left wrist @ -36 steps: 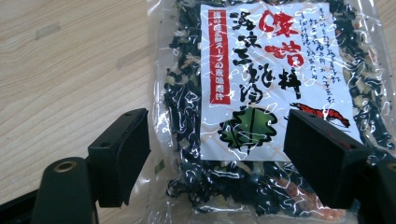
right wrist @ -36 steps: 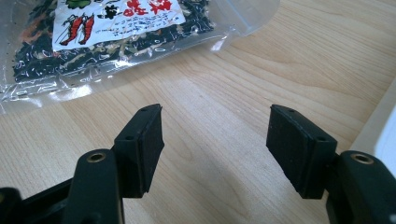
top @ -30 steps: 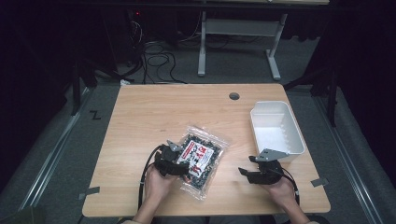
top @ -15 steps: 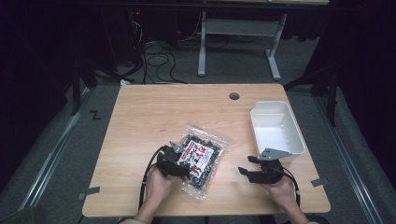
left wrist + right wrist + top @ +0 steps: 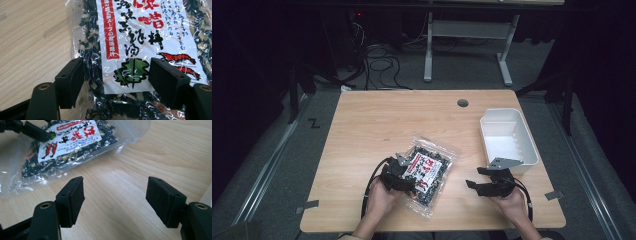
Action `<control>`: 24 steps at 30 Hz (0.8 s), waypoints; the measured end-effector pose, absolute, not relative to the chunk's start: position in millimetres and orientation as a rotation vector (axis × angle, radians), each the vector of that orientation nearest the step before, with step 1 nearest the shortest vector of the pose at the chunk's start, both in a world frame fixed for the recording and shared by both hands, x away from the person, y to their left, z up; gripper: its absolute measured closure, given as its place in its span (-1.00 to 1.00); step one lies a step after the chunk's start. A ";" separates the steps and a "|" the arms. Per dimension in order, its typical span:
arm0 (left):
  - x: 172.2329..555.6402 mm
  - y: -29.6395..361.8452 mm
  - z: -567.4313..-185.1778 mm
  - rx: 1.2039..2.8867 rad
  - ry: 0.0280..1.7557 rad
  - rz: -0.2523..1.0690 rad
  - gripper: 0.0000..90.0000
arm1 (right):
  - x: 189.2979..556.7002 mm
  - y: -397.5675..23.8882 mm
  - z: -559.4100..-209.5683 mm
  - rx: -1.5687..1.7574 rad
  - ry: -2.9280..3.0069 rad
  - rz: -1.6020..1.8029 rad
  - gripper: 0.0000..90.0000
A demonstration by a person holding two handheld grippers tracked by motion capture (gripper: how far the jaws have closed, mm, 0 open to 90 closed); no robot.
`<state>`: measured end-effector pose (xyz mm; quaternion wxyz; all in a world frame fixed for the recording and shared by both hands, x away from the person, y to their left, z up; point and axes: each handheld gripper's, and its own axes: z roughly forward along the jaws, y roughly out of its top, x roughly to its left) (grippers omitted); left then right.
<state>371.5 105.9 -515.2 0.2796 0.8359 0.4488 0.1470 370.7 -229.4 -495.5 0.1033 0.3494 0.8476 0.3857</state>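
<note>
Seaweed packet (image 5: 428,172) lies flat on the table (image 5: 377,120), near edge, left of centre. We see the left gripper (image 5: 113,77) with jaws apart, straddling the packet's near end, pads not pressing. Right gripper (image 5: 484,180), just right of the packet, has just been opening its jaws; nothing sits between them. White bin (image 5: 507,140) stands farther right. Risk, in our judgement: slick film could slip or crumple if pinched shallowly.
</note>
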 end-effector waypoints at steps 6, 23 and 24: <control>366.4 105.6 -515.7 2.246 1.180 0.391 -0.35 | 367.1 -229.2 -489.4 0.982 2.511 1.132 -0.37; 356.4 98.0 -516.6 2.252 1.130 0.372 -0.35 | 393.0 -219.1 -476.6 1.055 2.517 1.100 -0.10; 356.2 97.8 -516.7 2.251 1.130 0.370 -0.35 | 396.3 -216.9 -475.4 1.052 2.521 1.094 -0.09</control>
